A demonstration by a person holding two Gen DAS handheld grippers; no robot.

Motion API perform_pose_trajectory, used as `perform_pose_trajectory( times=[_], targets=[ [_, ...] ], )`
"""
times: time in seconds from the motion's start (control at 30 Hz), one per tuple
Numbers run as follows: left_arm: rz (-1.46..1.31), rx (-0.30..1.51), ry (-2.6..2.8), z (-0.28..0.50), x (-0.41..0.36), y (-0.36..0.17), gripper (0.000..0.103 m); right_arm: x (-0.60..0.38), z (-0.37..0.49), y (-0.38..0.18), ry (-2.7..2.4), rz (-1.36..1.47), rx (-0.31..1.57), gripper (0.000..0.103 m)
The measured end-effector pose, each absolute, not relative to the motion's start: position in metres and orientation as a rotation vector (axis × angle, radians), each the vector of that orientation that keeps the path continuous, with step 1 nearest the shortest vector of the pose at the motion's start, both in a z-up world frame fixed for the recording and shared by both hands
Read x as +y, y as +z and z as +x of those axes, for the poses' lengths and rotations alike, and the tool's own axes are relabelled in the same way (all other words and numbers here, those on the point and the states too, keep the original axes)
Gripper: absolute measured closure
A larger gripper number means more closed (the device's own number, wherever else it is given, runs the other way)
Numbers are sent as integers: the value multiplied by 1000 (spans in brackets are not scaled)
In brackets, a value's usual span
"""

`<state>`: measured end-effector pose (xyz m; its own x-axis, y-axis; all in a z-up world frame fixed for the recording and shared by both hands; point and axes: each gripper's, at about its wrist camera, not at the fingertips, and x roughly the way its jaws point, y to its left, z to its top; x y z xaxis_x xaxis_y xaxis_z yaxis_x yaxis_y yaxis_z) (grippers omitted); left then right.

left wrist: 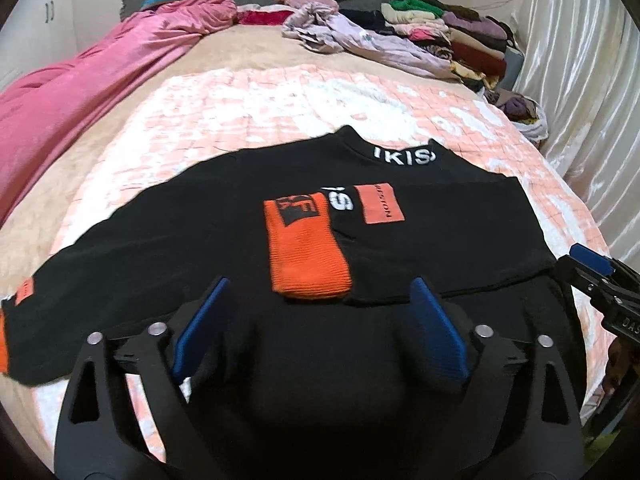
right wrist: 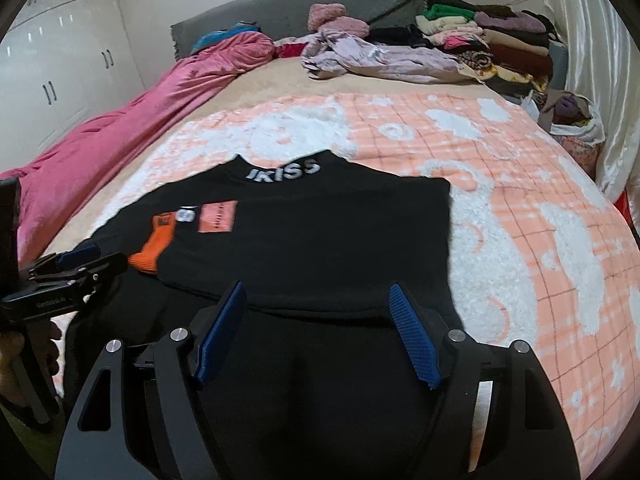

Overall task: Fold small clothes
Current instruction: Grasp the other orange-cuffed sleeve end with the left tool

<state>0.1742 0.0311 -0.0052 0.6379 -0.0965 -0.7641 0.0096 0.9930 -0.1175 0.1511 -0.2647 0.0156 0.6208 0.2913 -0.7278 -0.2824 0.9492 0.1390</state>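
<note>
A black sweater with white "IKISS" lettering on its collar lies flat on the pink-and-white blanket. One sleeve is folded across the chest, and its orange cuff ends near the lower hem. The other sleeve stretches out to the left. My left gripper hangs open over the near hem, just short of the orange cuff, its blue pads wide apart and pressing nothing. My right gripper is open too, above the sweater at its near right part. Each gripper shows at the edge of the other's view: the right gripper, the left gripper.
A pink duvet lies along the bed's left side. At the far right by the grey headboard are a crumpled lilac garment and a stack of folded clothes. A bag of clothes and pale curtains flank the right; white wardrobes stand left.
</note>
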Motion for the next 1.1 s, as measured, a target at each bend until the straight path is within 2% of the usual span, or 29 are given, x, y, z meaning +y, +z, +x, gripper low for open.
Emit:
perform_pose_trajectory(
  times=[0.17, 1.1],
  targets=[
    [-125, 853, -11, 162, 52, 4, 13, -241, 143, 28, 379, -5, 814, 30],
    [-235, 797, 259, 89, 197, 11, 13, -99, 133, 39, 534, -141, 783, 30]
  ],
)
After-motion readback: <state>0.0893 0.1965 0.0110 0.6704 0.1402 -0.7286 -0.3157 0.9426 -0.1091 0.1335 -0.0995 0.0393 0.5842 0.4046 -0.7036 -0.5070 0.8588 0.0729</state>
